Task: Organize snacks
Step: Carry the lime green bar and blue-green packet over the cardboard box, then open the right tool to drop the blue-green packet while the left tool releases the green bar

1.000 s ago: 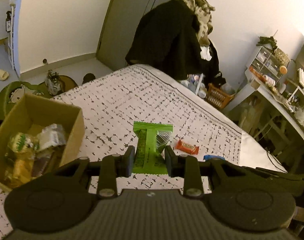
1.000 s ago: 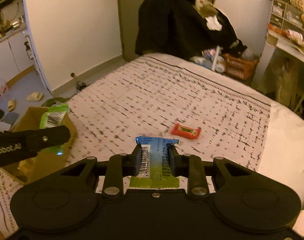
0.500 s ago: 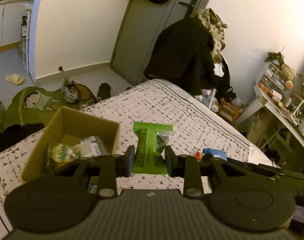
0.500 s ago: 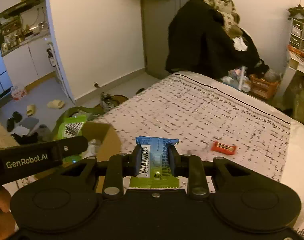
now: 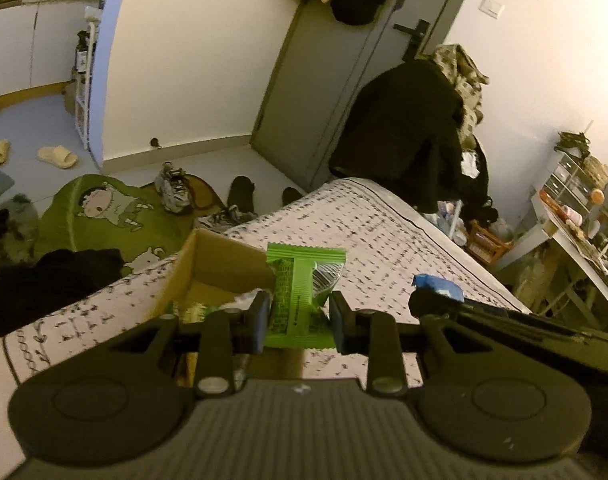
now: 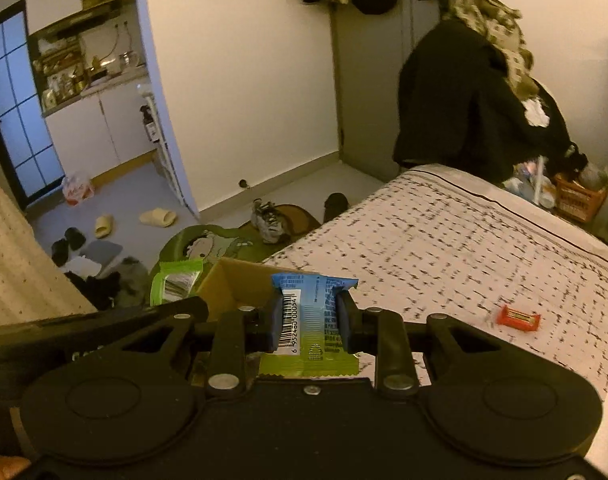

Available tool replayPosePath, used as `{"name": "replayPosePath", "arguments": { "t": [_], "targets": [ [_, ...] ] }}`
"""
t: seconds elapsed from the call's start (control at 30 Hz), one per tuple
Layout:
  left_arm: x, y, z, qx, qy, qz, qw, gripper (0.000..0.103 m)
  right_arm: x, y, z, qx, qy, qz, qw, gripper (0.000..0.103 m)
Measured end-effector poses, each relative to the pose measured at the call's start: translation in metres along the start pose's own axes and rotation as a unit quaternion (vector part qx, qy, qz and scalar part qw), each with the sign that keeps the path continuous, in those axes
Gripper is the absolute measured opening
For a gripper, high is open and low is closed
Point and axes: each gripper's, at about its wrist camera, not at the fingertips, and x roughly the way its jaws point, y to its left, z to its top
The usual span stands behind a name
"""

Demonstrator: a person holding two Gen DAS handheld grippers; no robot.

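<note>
Left wrist view: the left gripper (image 5: 300,316) is closed on a bright green crinkle-edged snack packet (image 5: 300,292), held upright at centre frame, both pads pressed against its lower half. Directly behind and below the packet sits the open brown cardboard box (image 5: 208,264), resting on the white bed cover with black dash pattern (image 5: 383,240); some wrappers show inside the box at lower left of the packet, contents not legible. At right of frame the other tool's dark arm enters, with a blue wrapper tip (image 5: 437,286) at its end.

Right wrist view: the right gripper (image 6: 309,322) is closed on a blue-and-white snack packet with a barcode and yellow-green lower edge (image 6: 313,312), also upright at centre frame. The same box (image 6: 240,284) lies just behind the fingers, left of centre; the green packet (image 6: 176,282) shows at its left edge. A small red-orange wrapped candy bar (image 6: 517,317) lies alone on the cover at right of frame, well apart from the box.

Step in hand (judgement): carry phase, both packets brought toward the box, neither released.

Next move calls for: positioning each packet over the box opening, then parting the fingers. The two tools sit close together, so releasing one at a time seems safer. Red-orange bar not yet collected.
</note>
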Motion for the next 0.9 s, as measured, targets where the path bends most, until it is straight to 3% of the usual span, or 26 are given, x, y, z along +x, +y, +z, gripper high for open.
{"name": "replayPosePath", "arguments": {
  "t": [0.43,0.73,0.9],
  "targets": [
    [0.009,0.047,0.003,-0.003,0.002,0.026,0.9997,0.03,0.029,0.03,-0.005,0.012,0.008,0.025,1.0,0.027],
    [0.021,0.074,0.012,-0.015,0.003,0.037,0.9992,0.03,0.052,0.036,0.011,0.031,-0.006,0.036,0.999,0.027],
    [0.034,0.08,0.011,-0.013,0.008,0.042,0.999,0.03,0.07,0.028,-0.003,0.069,-0.014,0.046,0.996,0.027]
  ]
}}
